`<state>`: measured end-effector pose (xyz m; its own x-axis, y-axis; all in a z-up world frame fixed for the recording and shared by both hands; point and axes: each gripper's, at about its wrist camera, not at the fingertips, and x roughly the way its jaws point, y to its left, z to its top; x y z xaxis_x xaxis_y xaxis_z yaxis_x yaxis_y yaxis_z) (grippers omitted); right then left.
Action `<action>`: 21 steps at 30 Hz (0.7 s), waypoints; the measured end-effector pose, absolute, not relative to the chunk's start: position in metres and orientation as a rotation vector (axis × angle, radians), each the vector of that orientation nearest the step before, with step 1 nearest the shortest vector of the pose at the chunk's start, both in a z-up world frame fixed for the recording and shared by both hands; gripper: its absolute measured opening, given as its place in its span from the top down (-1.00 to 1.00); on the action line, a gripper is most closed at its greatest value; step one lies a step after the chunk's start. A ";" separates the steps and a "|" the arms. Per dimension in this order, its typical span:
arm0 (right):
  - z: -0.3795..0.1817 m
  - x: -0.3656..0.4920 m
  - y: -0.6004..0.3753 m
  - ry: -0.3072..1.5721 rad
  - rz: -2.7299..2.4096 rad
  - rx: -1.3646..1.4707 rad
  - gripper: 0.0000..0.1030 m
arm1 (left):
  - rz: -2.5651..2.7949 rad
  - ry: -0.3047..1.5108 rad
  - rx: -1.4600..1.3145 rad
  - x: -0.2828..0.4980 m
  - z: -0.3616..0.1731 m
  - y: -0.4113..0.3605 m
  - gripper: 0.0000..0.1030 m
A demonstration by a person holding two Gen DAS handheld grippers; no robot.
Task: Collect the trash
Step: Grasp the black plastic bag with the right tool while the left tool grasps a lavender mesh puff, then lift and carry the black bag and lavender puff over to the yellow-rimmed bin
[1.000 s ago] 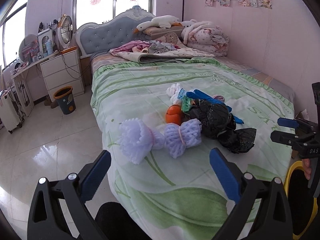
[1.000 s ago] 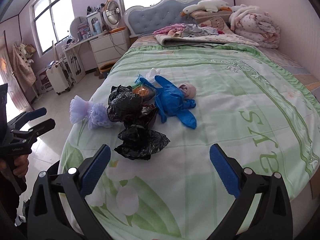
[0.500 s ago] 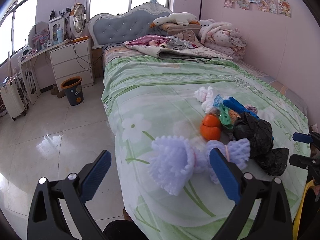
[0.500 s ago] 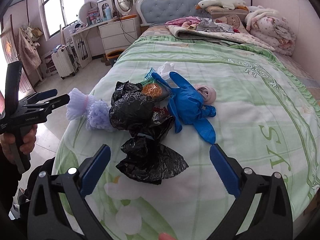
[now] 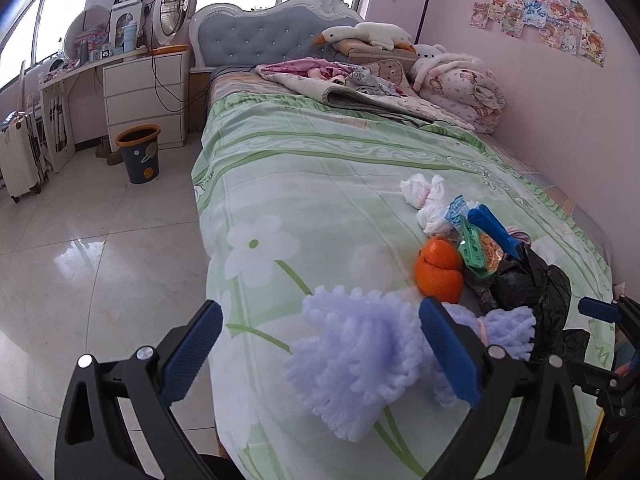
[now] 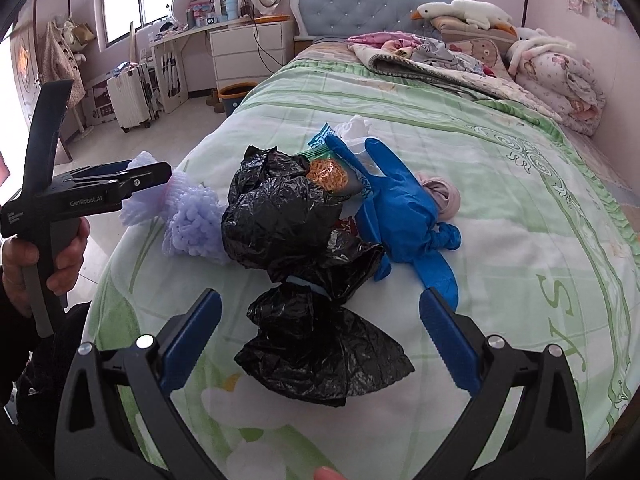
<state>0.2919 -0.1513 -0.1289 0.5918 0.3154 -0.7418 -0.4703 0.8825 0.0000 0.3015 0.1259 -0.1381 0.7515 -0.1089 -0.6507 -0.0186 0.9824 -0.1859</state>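
Now hovering over foot of bed (image 5: 304,168), both grippers w/ jaws wide apart, gripping nothing.

Left gripper (image 5: 320,352) hanging just above lavender foam netting (image 5: 360,356), nearest bit of trash to bed's foot-left corner; right-hand finger overlapping netting in left wrist view, contact can't tell. Seen from right wrist cam, same left gripper (image 6: 132,176) poking in from bed's left edge, tips over netting (image 6: 192,220), hand (image 6: 48,256) wrapping the handle.

Right gripper (image 6: 320,344) sitting over crumpled black plastic bag (image 6: 316,356) near bed's foot, bag lying between the two fingers but lower, not pinched. Second, bigger black bag (image 6: 280,216) lying just further up the bed, touching the first.

Rest of trash pile clustering mid-bed, toward the foot:
- blue glove (image 6: 404,212) resting beside bigger black bag, on wall side of bed
- green snack packet (image 5: 478,248) w/ orange contents lying betw. bag and white stuff
- orange peel (image 5: 438,270) sitting next to packet, on floor side
- white tissue wad (image 5: 428,200) lying furthest up bed of the pile
- pinkish wad (image 6: 442,196) tucking in behind glove.

Waste bin (image 5: 140,154) standing on floor (image 5: 80,264) off bed's left side, near white drawers (image 5: 144,96), well apart from pile.
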 end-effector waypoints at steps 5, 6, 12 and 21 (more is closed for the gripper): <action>-0.139 0.304 -0.142 0.832 0.459 -0.222 -0.73 | -0.097 0.753 -0.179 0.308 -0.152 0.117 -0.42; -0.141 0.305 -0.141 0.834 0.457 -0.225 -0.55 | -0.123 0.761 -0.204 0.309 -0.155 0.117 -0.37; -0.153 0.313 -0.135 0.867 0.453 -0.234 0.04 | -0.173 0.749 -0.233 0.309 -0.156 0.112 0.05; -0.148 0.323 -0.137 0.847 0.433 -0.185 0.51 | -0.195 0.731 -0.263 0.304 -0.153 0.113 0.29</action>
<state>0.3229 -0.1368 -0.1476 0.5821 0.2964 -0.7571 -0.4407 0.8976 0.0125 0.3038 0.1132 -0.1526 0.7289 -0.2657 -0.6310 0.0836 0.9493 -0.3031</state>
